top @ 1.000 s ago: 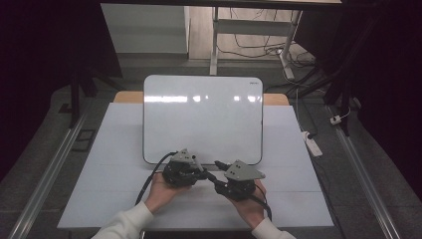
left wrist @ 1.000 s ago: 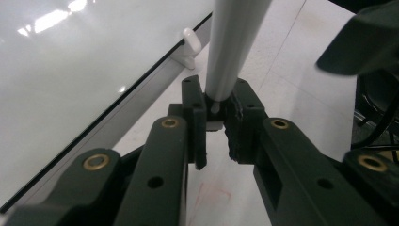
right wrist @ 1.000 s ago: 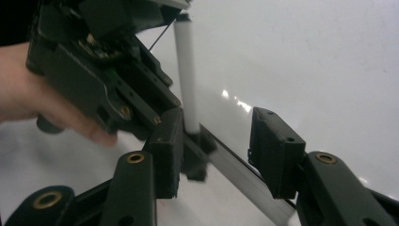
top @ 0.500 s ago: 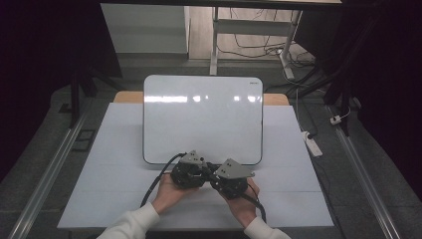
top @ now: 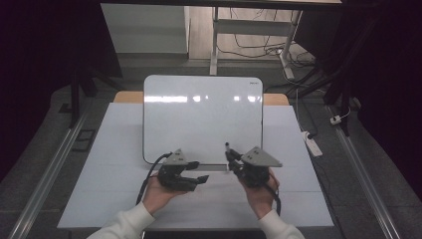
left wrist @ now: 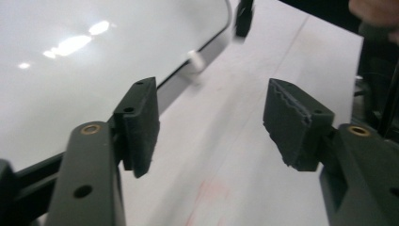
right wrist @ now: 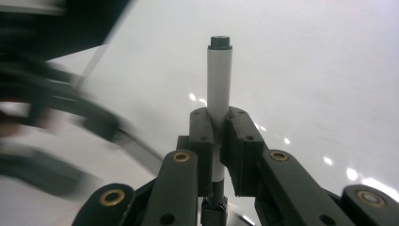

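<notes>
You can read no text, label, brand, number or sign anywhere here. The whiteboard point(top: 202, 117) carries one small dark mark in its far right corner, too small to make out. Near the whiteboard's front edge, the white marker point(right wrist: 219, 75) between your right gripper's point(right wrist: 219, 123) pads shows a plain barrel with no lettering you can read.
</notes>
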Tool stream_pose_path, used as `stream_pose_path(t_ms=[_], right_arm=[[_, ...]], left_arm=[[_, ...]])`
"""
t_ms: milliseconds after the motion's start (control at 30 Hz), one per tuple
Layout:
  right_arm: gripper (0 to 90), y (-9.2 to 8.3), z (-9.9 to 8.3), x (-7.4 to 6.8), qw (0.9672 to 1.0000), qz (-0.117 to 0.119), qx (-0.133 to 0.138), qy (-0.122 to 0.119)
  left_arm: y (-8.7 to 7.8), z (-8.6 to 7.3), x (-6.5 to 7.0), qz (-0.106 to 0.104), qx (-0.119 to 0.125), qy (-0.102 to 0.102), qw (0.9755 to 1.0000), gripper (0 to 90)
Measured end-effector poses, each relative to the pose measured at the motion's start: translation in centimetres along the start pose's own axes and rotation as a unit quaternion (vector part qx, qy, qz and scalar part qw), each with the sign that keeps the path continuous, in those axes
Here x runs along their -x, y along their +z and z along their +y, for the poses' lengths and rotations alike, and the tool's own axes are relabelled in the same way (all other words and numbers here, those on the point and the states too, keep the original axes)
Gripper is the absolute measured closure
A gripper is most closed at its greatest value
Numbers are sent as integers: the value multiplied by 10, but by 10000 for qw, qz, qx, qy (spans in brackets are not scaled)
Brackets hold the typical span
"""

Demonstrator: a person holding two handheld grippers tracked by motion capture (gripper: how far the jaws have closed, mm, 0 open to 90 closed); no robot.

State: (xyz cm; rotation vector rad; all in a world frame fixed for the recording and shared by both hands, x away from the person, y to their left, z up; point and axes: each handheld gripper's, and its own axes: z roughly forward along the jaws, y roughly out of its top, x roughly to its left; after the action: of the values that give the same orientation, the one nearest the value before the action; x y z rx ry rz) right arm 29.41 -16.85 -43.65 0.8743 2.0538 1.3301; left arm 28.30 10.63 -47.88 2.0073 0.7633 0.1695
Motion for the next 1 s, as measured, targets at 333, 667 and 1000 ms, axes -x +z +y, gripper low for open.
stream_pose_path(t_ms=[333, 667, 1000], right_arm=[[811, 7, -7, 63, 9943, -477, -660, 686], [811, 33, 4, 82, 9901, -511, -1034, 804], [805, 50, 9, 91, 9819, -772, -1453, 936]], left_arm=[[-65, -57, -18, 710, -101, -281, 9970, 345], [-87, -73, -32, 988, -51, -453, 9941, 349], [-89, -76, -35, 991, -99, -480, 9939, 354]])
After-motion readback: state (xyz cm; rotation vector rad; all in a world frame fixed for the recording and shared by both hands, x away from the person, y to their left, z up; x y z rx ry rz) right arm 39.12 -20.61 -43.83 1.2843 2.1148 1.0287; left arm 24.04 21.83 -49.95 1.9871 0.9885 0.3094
